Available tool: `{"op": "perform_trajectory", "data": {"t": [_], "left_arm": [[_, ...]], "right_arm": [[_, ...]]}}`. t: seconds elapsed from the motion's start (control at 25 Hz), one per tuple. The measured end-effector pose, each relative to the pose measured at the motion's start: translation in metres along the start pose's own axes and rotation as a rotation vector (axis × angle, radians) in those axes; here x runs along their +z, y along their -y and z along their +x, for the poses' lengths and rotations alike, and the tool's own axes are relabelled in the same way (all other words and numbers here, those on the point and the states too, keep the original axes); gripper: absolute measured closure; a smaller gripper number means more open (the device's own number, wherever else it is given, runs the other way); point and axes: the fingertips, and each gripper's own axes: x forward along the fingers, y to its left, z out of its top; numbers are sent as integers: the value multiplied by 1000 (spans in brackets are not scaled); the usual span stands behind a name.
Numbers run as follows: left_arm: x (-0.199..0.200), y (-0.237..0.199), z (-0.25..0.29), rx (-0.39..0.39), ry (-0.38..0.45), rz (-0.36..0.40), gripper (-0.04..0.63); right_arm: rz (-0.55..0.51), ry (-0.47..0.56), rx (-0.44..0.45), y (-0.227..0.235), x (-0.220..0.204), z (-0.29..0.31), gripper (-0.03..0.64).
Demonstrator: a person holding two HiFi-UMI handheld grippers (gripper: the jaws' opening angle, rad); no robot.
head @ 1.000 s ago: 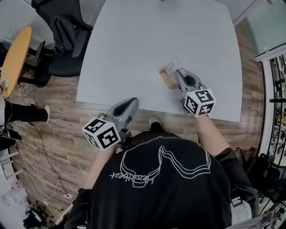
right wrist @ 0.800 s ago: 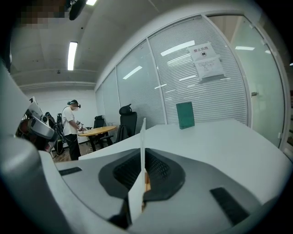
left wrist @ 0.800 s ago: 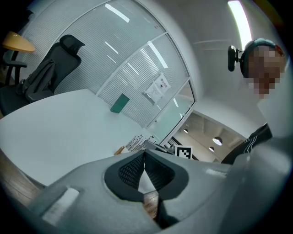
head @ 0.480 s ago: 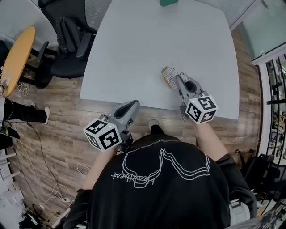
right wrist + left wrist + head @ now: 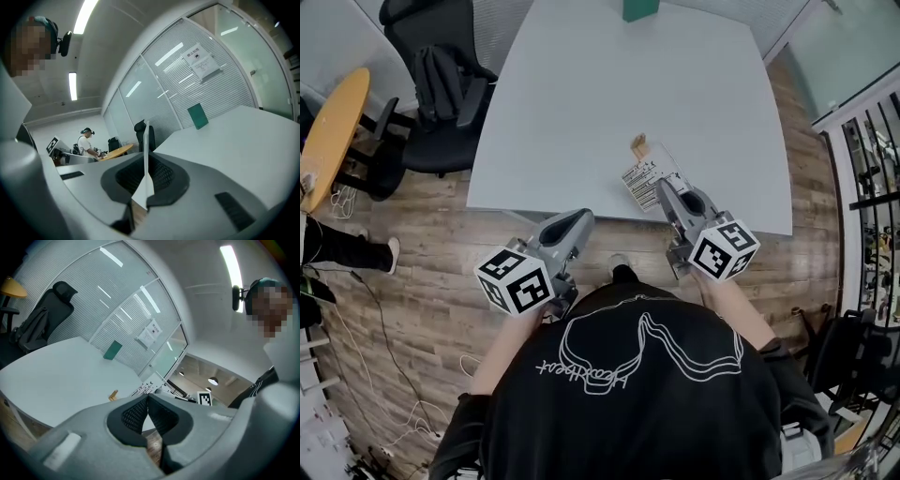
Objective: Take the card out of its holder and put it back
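Head view: small light-wooden card holder (image 5: pixel 638 144) stands on the pale grey table (image 5: pixel 581 112), with no card in it. The white printed card (image 5: pixel 640 180) is held clear of it, nearer the person, in the right gripper (image 5: pixel 661 190). The left gripper (image 5: pixel 578 217) hangs off the table's near edge, well apart from both. Likely risk: the holder is light and nothing steadies it, so a card coming in at an angle could tip it or push it along instead of seating.

Left gripper view: jaws together, ribbed pads meeting, nothing between them. The holder (image 5: pixel 113 394) shows beyond, alone on the table. A left gripper this far off cannot brace the holder if it slides.

Right gripper view: jaws clamped on the card (image 5: pixel 146 140), seen edge-on as a thin upright line between the pads. The jaws hold it near one end, and most of it stands free past the tips. Probable risk: such a thin sheet may flex or swivel in the pads when its edge meets the slot, and so miss it.
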Motion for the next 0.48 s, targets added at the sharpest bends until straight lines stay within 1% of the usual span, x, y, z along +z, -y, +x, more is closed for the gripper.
{"op": "perform_trajectory", "data": {"t": [0.16, 0.32, 0.48], "left_arm": [[-4, 5, -5, -19, -11, 42, 581], [-19, 12, -10, -18, -42, 90, 581], [-26, 22, -10, -46, -57, 101, 581]], "right_arm": [[23, 33, 2, -17, 1, -17, 594], [31, 33, -19, -26, -6, -37, 594], [34, 50, -25, -32, -9, -51, 594]]}}
